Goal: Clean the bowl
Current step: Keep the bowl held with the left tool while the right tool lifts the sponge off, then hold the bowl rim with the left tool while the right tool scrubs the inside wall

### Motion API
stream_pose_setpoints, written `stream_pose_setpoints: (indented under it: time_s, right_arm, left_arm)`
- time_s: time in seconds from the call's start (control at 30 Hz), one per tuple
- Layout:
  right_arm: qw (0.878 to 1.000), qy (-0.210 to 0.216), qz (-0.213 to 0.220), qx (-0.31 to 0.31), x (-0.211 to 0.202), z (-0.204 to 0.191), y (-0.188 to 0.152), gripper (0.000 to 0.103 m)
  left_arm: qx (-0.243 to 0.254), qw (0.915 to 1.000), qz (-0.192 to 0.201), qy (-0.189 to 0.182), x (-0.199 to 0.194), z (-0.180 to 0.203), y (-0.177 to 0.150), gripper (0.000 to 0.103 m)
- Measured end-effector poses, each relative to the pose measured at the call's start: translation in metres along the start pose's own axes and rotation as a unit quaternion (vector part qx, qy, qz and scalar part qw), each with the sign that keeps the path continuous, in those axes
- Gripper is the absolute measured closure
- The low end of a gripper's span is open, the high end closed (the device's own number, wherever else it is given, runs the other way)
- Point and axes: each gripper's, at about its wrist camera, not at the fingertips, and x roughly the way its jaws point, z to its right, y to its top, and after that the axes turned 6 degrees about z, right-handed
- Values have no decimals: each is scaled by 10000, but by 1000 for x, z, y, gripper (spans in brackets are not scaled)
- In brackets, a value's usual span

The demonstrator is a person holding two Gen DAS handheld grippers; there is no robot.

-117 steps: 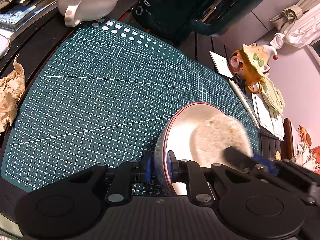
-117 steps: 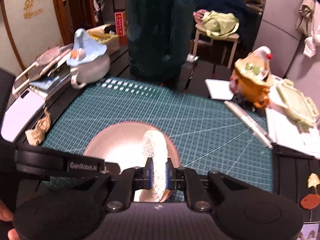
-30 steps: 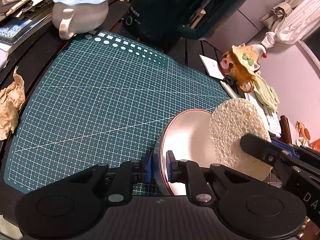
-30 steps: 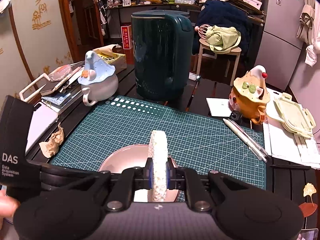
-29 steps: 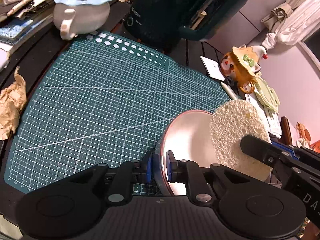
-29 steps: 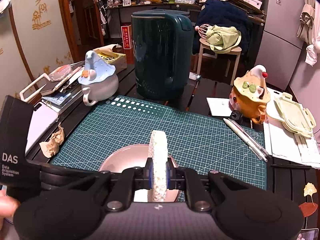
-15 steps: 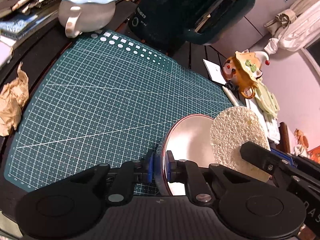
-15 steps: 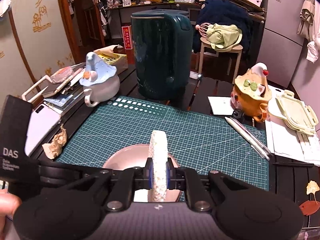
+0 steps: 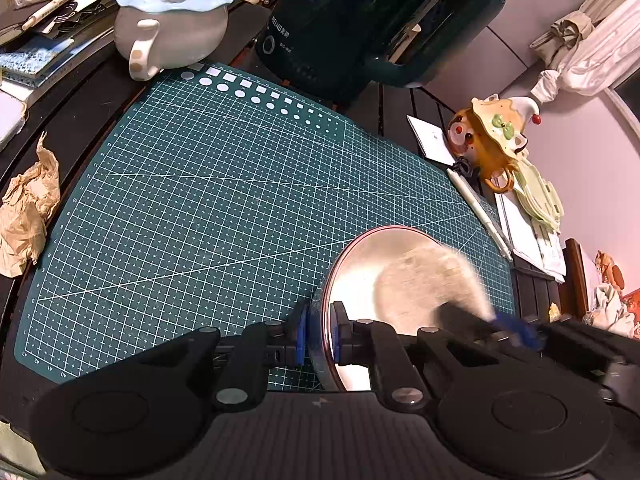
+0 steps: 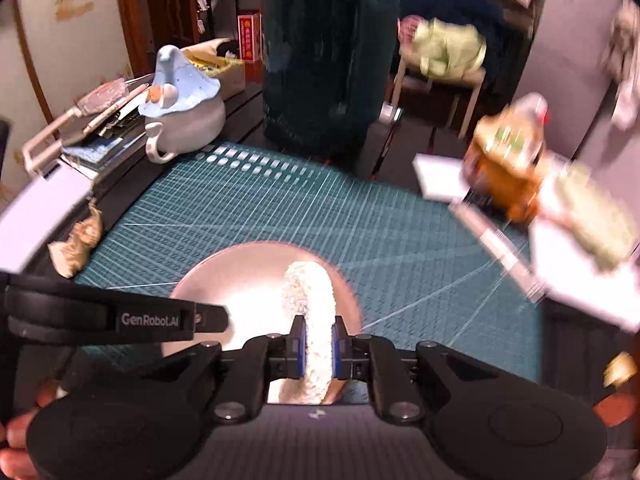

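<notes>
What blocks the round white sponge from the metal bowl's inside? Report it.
Nothing visible does. The right gripper is shut on the round white sponge, which already sits over the shiny metal bowl's open inside. The left gripper only clamps the near rim, off to the side.

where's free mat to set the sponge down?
Bare cutting mat runs from the bowl out to the crumpled paper and up to the teapot and kettle. The right edge is crowded: pens, orange figurine.

Green cutting mat (image 9: pixel 224 200) on dark table (image 9: pixel 84 116)
</notes>
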Motion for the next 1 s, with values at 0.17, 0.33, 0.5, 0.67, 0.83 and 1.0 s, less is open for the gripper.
stream_pose_setpoints:
  time_s: [0.17,0.33,0.5,0.67,0.83,1.0]
  right_arm:
    - [9998,-2,179,-77,-12,-2,4,92]
    - [9994,-3,303,-137,-21,-4,6,92]
    - [9996,2,248,-141,-16,-4,5,92]
    - [9997,8,193,-146,-12,-3,4,92]
    - [9998,13,137,-150,-7,-3,3,92]
    - [9998,19,82,-154,-3,-3,1,92]
  left_arm:
    - [-4,10000,-6,5,0,0,0,91]
    - [-2,10000,-6,13,0,1,1,92]
    - [15,10000,-12,18,2,1,2,92]
    - [13,10000,-32,4,3,0,2,92]
    - [3,10000,-38,14,4,0,2,92]
    - [14,10000,-47,20,5,0,2,92]
